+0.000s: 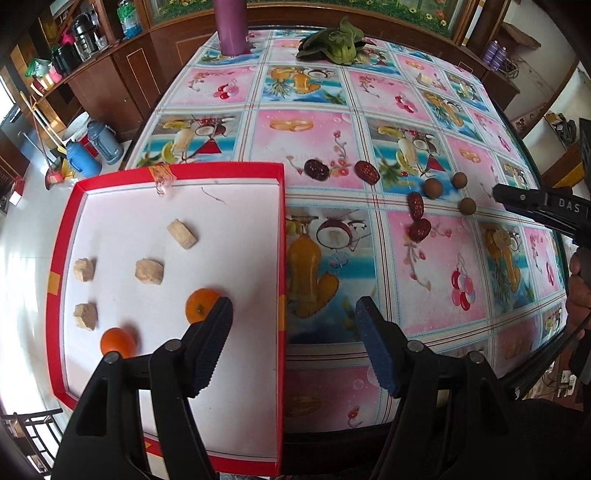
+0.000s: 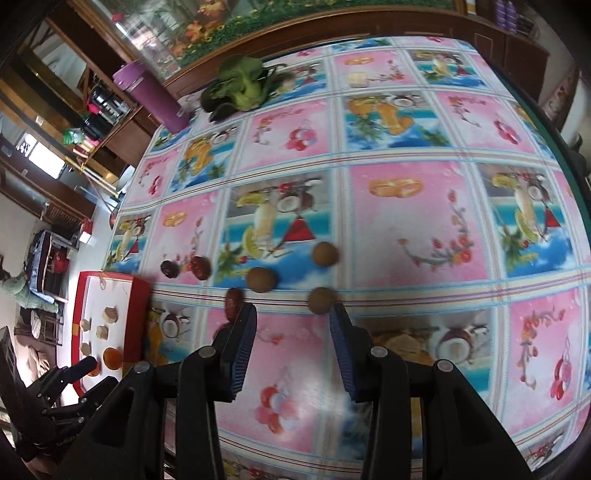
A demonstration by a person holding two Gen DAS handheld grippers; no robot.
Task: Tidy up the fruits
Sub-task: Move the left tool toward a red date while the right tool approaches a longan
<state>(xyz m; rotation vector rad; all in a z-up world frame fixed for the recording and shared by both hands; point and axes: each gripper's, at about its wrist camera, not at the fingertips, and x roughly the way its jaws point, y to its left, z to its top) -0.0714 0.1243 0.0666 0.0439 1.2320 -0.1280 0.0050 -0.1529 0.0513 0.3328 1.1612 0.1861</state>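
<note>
While jaws gape, round brown longans (image 2: 261, 280) beside wrinkled dates (image 2: 200, 266).

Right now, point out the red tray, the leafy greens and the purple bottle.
red tray (image 1: 281, 236), left wrist view, right side wall.
leafy greens (image 1: 334, 46), left wrist view, middle of the bunch.
purple bottle (image 1: 232, 27), left wrist view, its body.
</note>
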